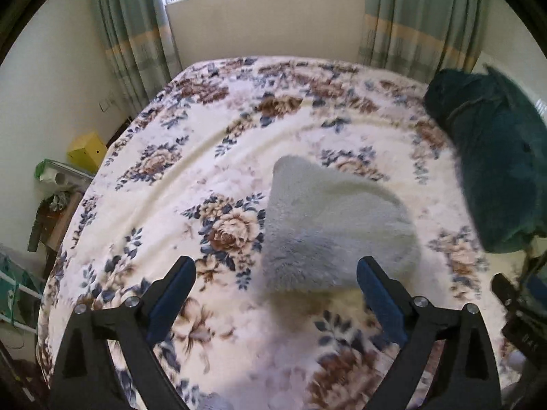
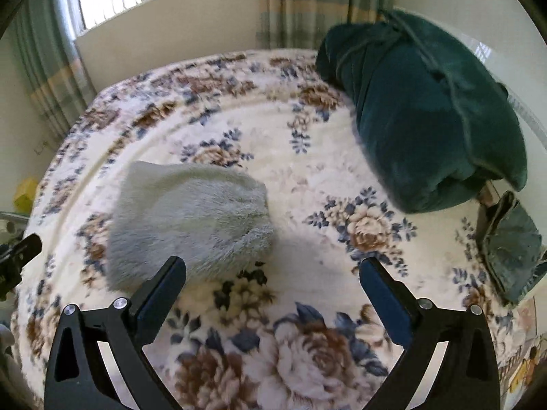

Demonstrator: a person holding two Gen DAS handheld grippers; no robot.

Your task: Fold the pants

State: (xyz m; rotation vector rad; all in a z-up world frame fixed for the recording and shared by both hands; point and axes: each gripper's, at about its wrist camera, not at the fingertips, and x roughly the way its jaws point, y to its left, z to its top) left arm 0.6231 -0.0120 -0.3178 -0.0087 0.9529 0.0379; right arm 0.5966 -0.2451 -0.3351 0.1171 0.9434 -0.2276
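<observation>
The fluffy light-grey pants lie folded in a compact bundle on the floral bed cover; they also show in the right wrist view. My left gripper is open and empty, hovering above the bundle's near edge. My right gripper is open and empty, just right of the bundle over the bed cover. The right gripper's tip shows at the right edge of the left wrist view, and the left gripper's tip shows at the left edge of the right wrist view.
A rolled dark-green blanket lies at the bed's right side, also seen in the left wrist view. A smaller folded green cloth lies below it. A yellow box and clutter stand left of the bed. Curtains and a window are behind.
</observation>
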